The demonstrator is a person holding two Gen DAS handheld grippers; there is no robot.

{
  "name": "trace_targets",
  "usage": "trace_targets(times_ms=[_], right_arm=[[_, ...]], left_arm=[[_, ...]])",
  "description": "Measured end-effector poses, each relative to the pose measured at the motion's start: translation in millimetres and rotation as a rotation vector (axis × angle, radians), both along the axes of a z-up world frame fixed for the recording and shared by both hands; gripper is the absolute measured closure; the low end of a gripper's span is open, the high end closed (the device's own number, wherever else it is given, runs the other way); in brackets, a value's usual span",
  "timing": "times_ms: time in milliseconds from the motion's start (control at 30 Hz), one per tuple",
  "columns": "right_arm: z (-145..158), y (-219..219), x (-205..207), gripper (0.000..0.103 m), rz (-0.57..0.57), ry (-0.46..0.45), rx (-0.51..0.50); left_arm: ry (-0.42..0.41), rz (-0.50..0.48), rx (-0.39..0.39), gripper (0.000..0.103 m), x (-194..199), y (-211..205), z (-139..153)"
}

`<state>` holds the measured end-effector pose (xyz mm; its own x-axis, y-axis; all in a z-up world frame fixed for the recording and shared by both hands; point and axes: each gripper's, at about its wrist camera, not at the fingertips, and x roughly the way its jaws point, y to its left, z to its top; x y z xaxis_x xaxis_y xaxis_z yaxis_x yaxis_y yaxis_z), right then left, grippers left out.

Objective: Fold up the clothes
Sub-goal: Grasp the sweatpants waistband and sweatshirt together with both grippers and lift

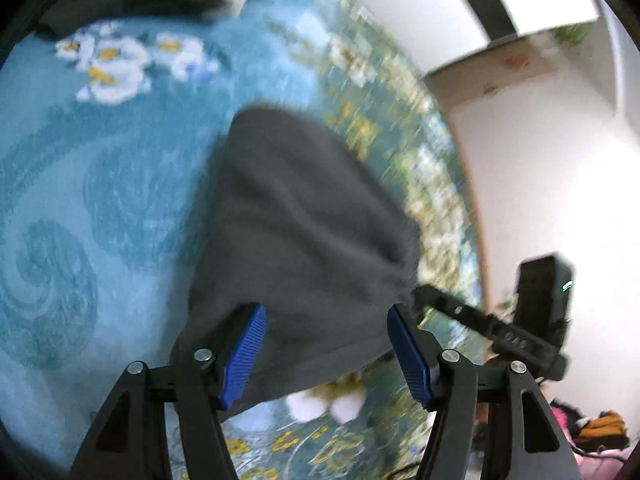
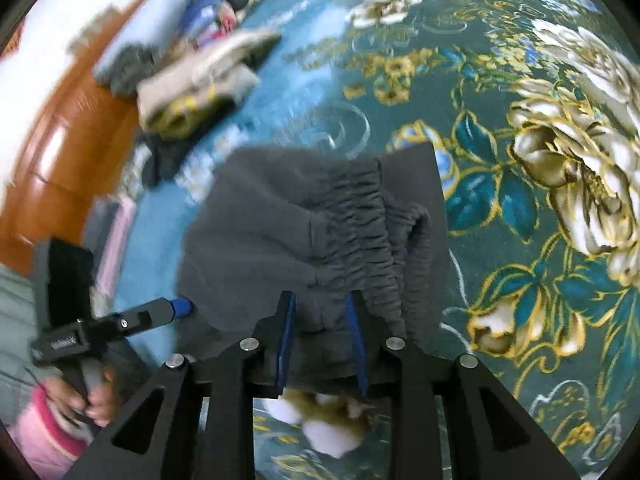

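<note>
1. The grey pants hang bunched above the bed, over its flowered cover and nearer the bed's patterned edge than its plain blue middle. The gathered waistband faces the right wrist camera.

2. The right gripper pinches the cloth: its blue pads are drawn close, with a fold of fabric just below the waistband between them. Keep that pinch firm; elastic bunches and may slip out.

3. The left gripper is spread wide. Its blue pads stand apart, with the pants' hanging edge lying across the gap but not clamped. In the right view its tip sits just beside the cloth's left edge.

4. Both views are smeared by motion, so I cannot tell whether the cloth is single or doubled at the left side. Judging by the open jaws against the edge, this fits either taking a grip or letting one go.

5. Whichever it is, a good fold needs the waistband held level and taut between two points, so the legs hang straight and the seams line up.

6. Lower the pants flat on the clear blue part of the bed, well apart from the stack of folded clothes near its far corner.

7. Avoid dragging the cloth across the cover; it will crease.
</note>
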<state>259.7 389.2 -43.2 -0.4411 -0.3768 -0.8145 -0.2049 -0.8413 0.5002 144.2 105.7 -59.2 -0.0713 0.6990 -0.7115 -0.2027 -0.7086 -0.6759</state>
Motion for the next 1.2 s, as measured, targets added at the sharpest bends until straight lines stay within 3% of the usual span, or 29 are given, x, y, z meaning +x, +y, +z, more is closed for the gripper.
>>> trace_targets(times_ms=[33,100,167,367,467,600,733,967,1167,1200], right_arm=[[-4,4,1,0.068,-0.020,-0.010,-0.017],[-13,13,3,0.035,-0.061,-0.029,-0.050],[-22,22,5,0.027,-0.101,-0.048,-0.084],[-48,41,9,0.026,-0.200,-0.086,-0.180],[-53,39,7,0.013,-0.197,-0.049,-0.205],[-56,39,3,0.011,-0.181,-0.025,-0.183],[-62,41,1,0.008,-0.170,-0.019,-0.200],[-68,47,-1,0.006,-0.157,-0.048,-0.237],[-67,46,-5,0.006,-0.168,-0.081,-0.245],[-66,45,-6,0.008,-0.173,-0.076,-0.247]], left_arm=[[0.008,0.018,0.010,0.036,-2,-4,2],[0.008,0.061,0.013,0.036,-7,-11,1],[-0.033,0.107,-0.018,0.035,-13,-17,-12],[-0.101,0.137,-0.012,0.014,-21,-15,-35],[-0.120,0.084,-0.028,0.014,-22,-8,-43],[-0.151,0.032,-0.035,0.014,-25,6,-54],[-0.128,0.019,-0.051,0.012,-31,10,-56],[-0.236,0.035,-0.044,0.007,-36,9,-67],[-0.171,0.008,-0.059,0.009,-30,5,-58],[-0.146,-0.001,-0.062,0.015,-28,5,-54]])
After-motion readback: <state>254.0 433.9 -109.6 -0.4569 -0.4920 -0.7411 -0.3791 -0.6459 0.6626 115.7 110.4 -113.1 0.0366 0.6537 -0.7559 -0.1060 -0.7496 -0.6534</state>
